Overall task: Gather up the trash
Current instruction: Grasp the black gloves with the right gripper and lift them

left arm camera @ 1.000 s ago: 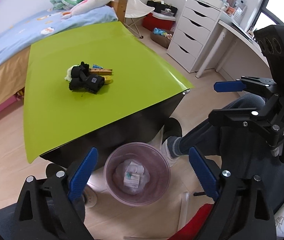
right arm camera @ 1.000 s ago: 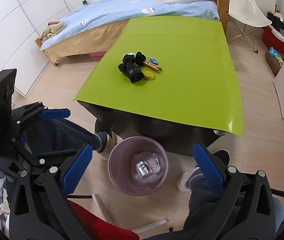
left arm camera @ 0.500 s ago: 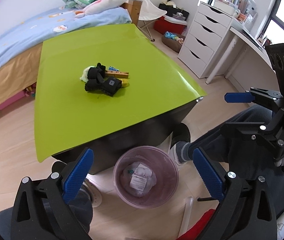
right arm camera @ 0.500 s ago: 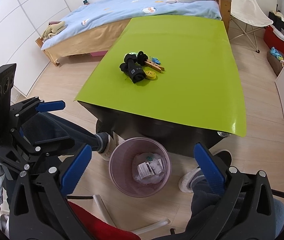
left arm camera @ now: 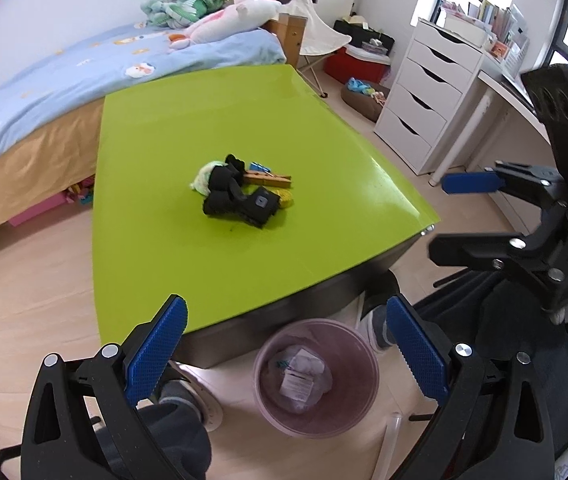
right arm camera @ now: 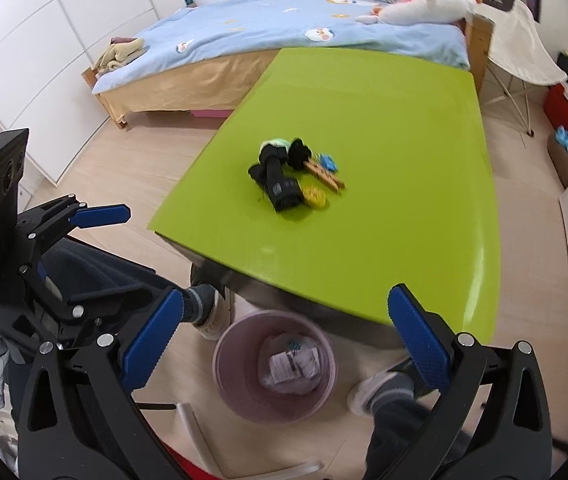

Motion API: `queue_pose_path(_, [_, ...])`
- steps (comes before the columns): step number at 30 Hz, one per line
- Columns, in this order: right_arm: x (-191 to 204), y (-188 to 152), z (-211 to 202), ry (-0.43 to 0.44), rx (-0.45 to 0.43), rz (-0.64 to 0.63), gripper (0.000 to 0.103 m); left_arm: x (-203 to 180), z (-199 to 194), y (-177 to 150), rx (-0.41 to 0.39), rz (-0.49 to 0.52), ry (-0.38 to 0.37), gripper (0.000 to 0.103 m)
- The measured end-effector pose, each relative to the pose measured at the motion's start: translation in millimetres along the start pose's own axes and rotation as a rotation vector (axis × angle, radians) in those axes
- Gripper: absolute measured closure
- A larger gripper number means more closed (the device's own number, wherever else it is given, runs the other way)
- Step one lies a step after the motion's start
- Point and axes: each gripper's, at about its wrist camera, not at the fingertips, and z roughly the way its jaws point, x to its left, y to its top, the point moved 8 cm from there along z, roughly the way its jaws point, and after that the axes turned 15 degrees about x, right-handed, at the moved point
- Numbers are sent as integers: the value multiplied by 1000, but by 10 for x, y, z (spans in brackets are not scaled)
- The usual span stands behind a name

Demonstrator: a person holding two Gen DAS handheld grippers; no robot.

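Observation:
A pink trash bin (left arm camera: pixel 316 376) stands on the floor at the near edge of the green table (left arm camera: pixel 211 264), with crumpled wrappers inside; it also shows in the right wrist view (right arm camera: pixel 273 364). A small pile lies mid-table: black rolled items (left arm camera: pixel 239 200), a pale green wad (left arm camera: pixel 203 176), a wooden clothespin (left arm camera: pixel 267 178), a yellow piece (right arm camera: pixel 314 196) and a blue piece (right arm camera: pixel 327 162). My left gripper (left arm camera: pixel 286 344) is open and empty above the bin. My right gripper (right arm camera: pixel 284 330) is open and empty above the bin too.
A bed (left arm camera: pixel 43 92) with a blue cover and plush toys (left arm camera: pixel 227 16) lies beyond the table. A white drawer unit (left arm camera: pixel 432 92) and desk stand to the right. The person's legs and feet (right arm camera: pixel 207 308) are by the bin under the table edge.
Both grippers have lifted and tilted toward the table, so the bin sits lower in both views and the pile looks nearer. Both stay open and empty.

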Motion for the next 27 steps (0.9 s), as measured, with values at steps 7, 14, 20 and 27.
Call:
queue_pose_path(7, [19, 466, 301, -32, 55, -94, 3, 112, -4, 82, -10, -12, 2, 7])
queue_pose_path(14, [64, 794, 700, -81, 146, -189, 3, 189, -2, 111, -11, -25, -3, 7])
queue_pose_path(20, [122, 954, 1069, -122, 236, -249, 3, 218, -2, 138, -16, -33, -11, 7])
queue_pose_path(27, [133, 1018, 1298, -161, 291, -280, 33, 281, 38, 131, -6, -44, -21, 7])
